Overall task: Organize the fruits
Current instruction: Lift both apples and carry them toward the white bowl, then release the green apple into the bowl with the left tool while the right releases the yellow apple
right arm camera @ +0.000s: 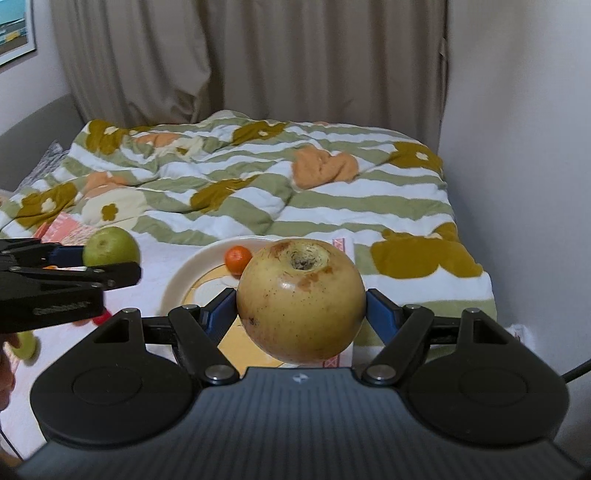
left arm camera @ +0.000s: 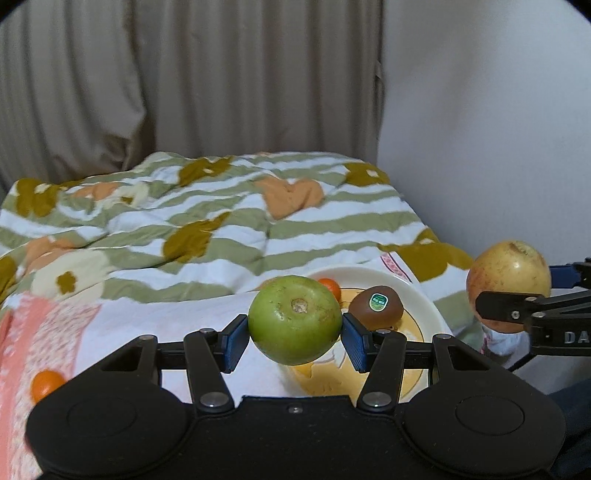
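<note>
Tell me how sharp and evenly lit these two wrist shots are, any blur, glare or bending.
Left wrist view: green apple and stickered kiwi sharp; the orange fruit at the lower left edge is smeared; dark fisheye corners. Right wrist view: yellow apple crisp with a small glare spot; the greenish fruit at the left edge is blurred; soft, even indoor light, walls bowing.

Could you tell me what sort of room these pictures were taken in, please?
Most likely a bedroom at home: a bed with a flowered, striped quilt, beige curtains behind it, and a framed picture on the wall.
</note>
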Tool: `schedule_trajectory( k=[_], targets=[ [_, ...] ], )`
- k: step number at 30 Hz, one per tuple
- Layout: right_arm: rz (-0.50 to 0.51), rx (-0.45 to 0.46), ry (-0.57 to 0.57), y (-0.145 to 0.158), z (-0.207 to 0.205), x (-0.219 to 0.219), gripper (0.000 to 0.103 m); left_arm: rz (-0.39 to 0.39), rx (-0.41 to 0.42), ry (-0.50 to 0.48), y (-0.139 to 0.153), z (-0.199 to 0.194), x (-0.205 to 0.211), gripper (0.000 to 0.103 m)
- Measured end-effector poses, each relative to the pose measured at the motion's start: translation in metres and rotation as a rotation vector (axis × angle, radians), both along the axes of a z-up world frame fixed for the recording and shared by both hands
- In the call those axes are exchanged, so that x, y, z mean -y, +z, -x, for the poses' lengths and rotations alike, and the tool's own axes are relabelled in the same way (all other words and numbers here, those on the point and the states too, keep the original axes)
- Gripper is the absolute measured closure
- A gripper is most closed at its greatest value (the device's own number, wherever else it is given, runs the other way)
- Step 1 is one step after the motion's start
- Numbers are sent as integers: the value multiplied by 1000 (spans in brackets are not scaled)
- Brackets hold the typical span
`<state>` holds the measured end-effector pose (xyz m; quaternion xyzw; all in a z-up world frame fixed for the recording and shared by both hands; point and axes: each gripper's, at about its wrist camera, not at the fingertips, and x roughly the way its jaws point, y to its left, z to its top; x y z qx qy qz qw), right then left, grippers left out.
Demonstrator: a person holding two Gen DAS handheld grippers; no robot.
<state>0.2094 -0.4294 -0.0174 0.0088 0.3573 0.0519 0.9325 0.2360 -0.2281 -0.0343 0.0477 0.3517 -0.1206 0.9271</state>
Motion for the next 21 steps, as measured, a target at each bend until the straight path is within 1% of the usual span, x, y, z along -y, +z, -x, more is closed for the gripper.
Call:
schedule_trajectory(
  k=[4, 9, 16, 21],
  targets=[
    [-8, -20, -37, -9, -13, 6, 13, -33, -38, -54, -20, -27, 11, 45],
    [-24, -39, -78, -19, -25, 11, 13, -63, -97, -114, -44, -53, 20, 45],
    [-30, -66, -123, -31, -36, 17, 13, -123, -122, -178, -67, -67, 30, 45],
    [-24, -73, -138, -33, -38, 16, 13, -177, -115, -211, -76, -71, 38, 44]
  ],
)
